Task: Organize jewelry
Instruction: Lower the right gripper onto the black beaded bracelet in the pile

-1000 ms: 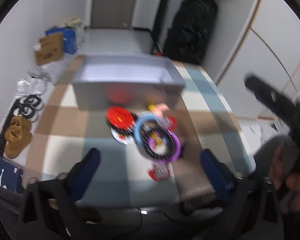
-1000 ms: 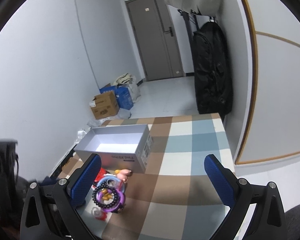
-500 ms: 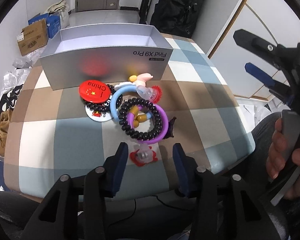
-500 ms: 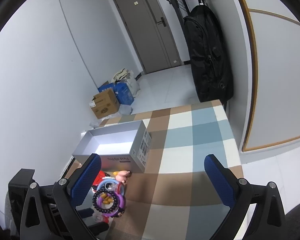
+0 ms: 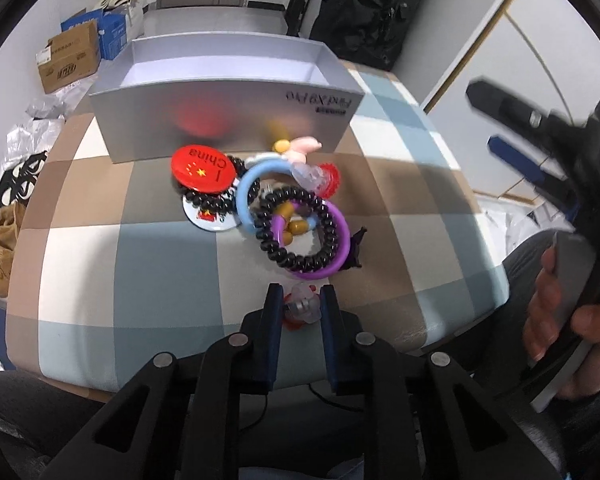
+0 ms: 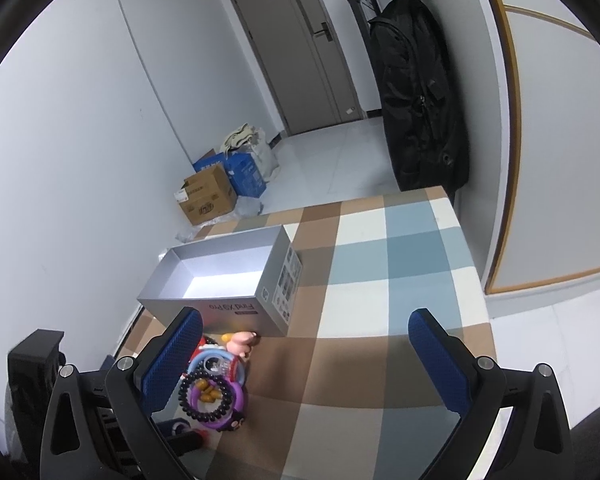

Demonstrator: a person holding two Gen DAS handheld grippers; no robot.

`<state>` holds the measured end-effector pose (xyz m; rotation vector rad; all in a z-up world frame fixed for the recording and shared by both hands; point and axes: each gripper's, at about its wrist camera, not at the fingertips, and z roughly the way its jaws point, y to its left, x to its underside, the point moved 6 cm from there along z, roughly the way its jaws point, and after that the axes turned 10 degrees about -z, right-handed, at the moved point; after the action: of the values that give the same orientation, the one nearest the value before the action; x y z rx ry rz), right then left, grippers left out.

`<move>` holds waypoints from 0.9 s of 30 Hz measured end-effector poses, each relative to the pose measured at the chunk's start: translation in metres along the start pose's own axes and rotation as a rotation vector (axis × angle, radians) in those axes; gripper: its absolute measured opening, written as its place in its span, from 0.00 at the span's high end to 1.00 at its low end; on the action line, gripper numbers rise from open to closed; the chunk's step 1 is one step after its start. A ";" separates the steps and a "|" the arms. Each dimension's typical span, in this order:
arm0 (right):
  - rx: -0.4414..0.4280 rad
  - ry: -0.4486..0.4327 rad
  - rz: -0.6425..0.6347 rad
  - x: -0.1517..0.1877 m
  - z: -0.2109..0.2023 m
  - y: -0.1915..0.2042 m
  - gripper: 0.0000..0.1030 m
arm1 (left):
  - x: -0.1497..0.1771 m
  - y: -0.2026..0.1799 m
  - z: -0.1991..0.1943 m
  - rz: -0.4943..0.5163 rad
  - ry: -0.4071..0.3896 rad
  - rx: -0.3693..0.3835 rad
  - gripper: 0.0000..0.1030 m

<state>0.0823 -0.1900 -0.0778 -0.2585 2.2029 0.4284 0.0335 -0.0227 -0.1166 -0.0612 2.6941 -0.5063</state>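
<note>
My left gripper [image 5: 300, 300] points down at the near edge of the checked worktop [image 5: 148, 272], and its fingers [image 5: 272, 320] are closing on a small red and clear trinket [image 5: 302, 307] that sits right between them. The pads look to be touching its sides, though the piece is tiny and partly hidden, so I can't be sure the grip is firm.

Just beyond my left fingertips lies the rest of the jewelry heap: a purple bangle [image 5: 342, 240] with a black bead bracelet [image 5: 296, 258] lying inside it, a light blue bangle [image 5: 246, 188] overlapping them on the far left side, and a red China badge [image 5: 202, 168] further off to the left. Past the heap stands the open silver box [image 5: 228, 120], its long side wall facing me, with the pile close against it.

My right gripper [image 6: 300, 356] is held up over the worktop with its blue fingers [image 6: 440, 364] spread wide and nothing between them. The heap shows just beside and below its left finger, the box further ahead on that same side.
</note>
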 end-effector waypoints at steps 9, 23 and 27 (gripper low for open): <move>-0.096 0.108 -0.008 0.018 0.012 0.018 0.00 | -0.023 0.013 -0.031 -0.094 -0.114 0.060 0.87; -0.257 0.292 -0.156 0.050 0.041 0.092 0.15 | -0.053 0.062 -0.039 -0.249 -0.208 0.075 0.87; -0.216 0.296 -0.251 0.053 0.048 0.110 0.18 | -0.055 0.070 -0.038 -0.247 -0.200 0.072 0.87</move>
<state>0.0476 -0.0718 -0.1234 -0.7481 2.3699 0.5135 0.0719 0.0613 -0.0886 -0.4065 2.4829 -0.6342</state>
